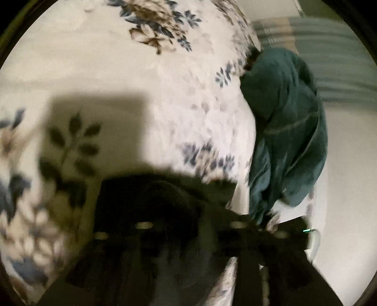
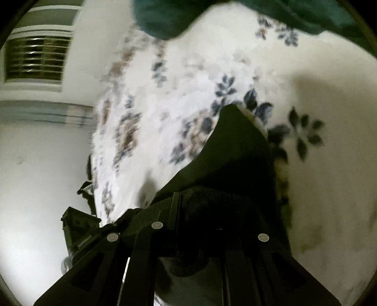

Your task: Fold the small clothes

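A black garment (image 1: 150,200) lies in front of my left gripper (image 1: 188,226), dark and blurred against the floral bedspread (image 1: 117,58). The left jaws look closed on its near edge. In the right wrist view my right gripper (image 2: 207,223) is shut on the same black garment (image 2: 238,150), whose free corner stands up above the fingers. A crumpled teal garment (image 1: 287,122) lies at the bed's right edge and shows at the top of the right wrist view (image 2: 165,16).
The white floral bedspread (image 2: 165,106) covers the bed. Beyond its edge are a pale floor (image 2: 35,176), a striped rug (image 1: 318,47) and a barred window (image 2: 37,58). A dark object (image 2: 77,226) sits beside the bed edge.
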Motion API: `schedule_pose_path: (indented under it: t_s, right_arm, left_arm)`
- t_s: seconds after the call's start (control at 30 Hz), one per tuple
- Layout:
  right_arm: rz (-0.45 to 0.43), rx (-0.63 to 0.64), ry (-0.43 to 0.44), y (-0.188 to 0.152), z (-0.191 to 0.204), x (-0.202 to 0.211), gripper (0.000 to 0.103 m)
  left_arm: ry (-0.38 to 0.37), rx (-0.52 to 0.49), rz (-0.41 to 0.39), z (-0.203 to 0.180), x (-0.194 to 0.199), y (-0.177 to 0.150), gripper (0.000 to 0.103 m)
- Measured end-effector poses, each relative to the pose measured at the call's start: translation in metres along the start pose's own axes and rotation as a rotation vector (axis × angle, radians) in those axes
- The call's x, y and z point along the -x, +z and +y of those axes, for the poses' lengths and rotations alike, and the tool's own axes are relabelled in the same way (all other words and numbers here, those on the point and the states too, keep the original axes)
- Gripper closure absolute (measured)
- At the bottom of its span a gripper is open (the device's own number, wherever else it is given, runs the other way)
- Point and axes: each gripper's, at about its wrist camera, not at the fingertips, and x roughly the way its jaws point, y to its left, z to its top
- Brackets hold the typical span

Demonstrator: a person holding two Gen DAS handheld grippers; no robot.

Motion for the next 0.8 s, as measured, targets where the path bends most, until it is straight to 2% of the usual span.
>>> schedule_pose_path:
  t_s: [0.03, 0.07, 0.1, 0.13, 0.17, 0.23, 0.27, 0.3, 0.33, 0.37, 0.4, 0.43, 0.47, 0.5, 0.57, 0.67, 0.7, 0.77, 0.8]
  right_arm:
    - [0.000, -0.025, 0.027, 0.008, -0.004, -0.003, 0.067]
    - [-0.023, -0.031, 0.063, 0.012, -0.005, 0.000, 0.056]
    - [-0.046, -0.024, 0.088, 0.014, -0.005, 0.006, 0.034]
    - [-0.075, -0.009, 0.118, 0.015, -0.005, 0.014, 0.023]
    - [-0.090, 0.003, 0.125, 0.015, -0.004, 0.020, 0.022]
    - [-0.100, 0.048, 0.038, 0.015, -0.002, 0.030, 0.022]
    - [-0.102, 0.095, -0.064, 0.015, 0.000, 0.030, 0.022]
    - [-0.103, 0.128, -0.135, 0.015, 0.002, 0.028, 0.022]
    - [-0.089, 0.173, -0.212, 0.015, 0.003, 0.021, 0.022]
    - [-0.068, 0.193, -0.249, 0.014, 0.002, 0.014, 0.022]
    - [-0.032, 0.215, -0.294, 0.014, 0.000, 0.002, 0.027]
    - [-0.005, 0.240, -0.308, 0.013, -0.001, -0.008, 0.057]
    - [0.015, 0.257, -0.323, 0.012, -0.001, -0.016, 0.081]
    - [0.021, 0.280, -0.359, 0.011, 0.002, -0.021, 0.095]
    - [-0.032, 0.307, -0.352, 0.010, 0.011, -0.017, 0.096]
    - [-0.075, 0.312, -0.359, 0.016, 0.016, -0.013, 0.096]
    - [-0.061, 0.317, -0.394, 0.018, 0.015, -0.019, 0.096]
    - [0.022, 0.301, -0.449, 0.024, 0.006, -0.036, 0.096]
    - [0.040, 0.288, -0.448, 0.024, 0.004, -0.038, 0.095]
  left_arm:
    - [-0.058, 0.018, -0.029, 0.002, 0.007, 0.006, 0.034]
    - [-0.096, 0.029, -0.057, 0.004, 0.014, 0.011, 0.033]
    - [-0.142, 0.040, -0.089, 0.007, 0.023, 0.016, 0.032]
    - [-0.156, 0.044, -0.099, 0.009, 0.027, 0.018, 0.029]
    - [-0.151, 0.043, -0.105, 0.010, 0.029, 0.019, 0.029]
    - [-0.064, -0.041, -0.100, 0.005, 0.030, 0.020, 0.029]
    - [0.033, -0.121, -0.081, -0.002, 0.024, 0.019, 0.029]
    - [0.162, -0.242, -0.045, -0.013, 0.012, 0.014, 0.029]
    - [0.231, -0.319, -0.010, -0.019, -0.001, 0.011, 0.029]
    - [0.285, -0.362, 0.008, -0.022, -0.010, 0.008, 0.031]
    - [0.333, -0.429, 0.021, -0.026, -0.022, 0.003, 0.046]
    - [0.337, -0.451, 0.024, -0.026, -0.026, 0.001, 0.098]
    - [0.363, -0.465, 0.027, -0.025, -0.029, 0.000, 0.097]
    - [0.365, -0.468, 0.007, -0.023, -0.025, 0.000, 0.097]
    - [0.362, -0.453, -0.027, -0.017, -0.016, 0.004, 0.097]
    - [0.373, -0.401, -0.028, 0.001, -0.016, 0.018, 0.097]
    - [0.384, -0.389, -0.020, 0.008, -0.019, 0.023, 0.097]
    - [0.346, -0.325, 0.007, 0.017, -0.020, 0.032, 0.096]
    - [0.327, -0.297, 0.008, 0.016, -0.015, 0.034, 0.093]
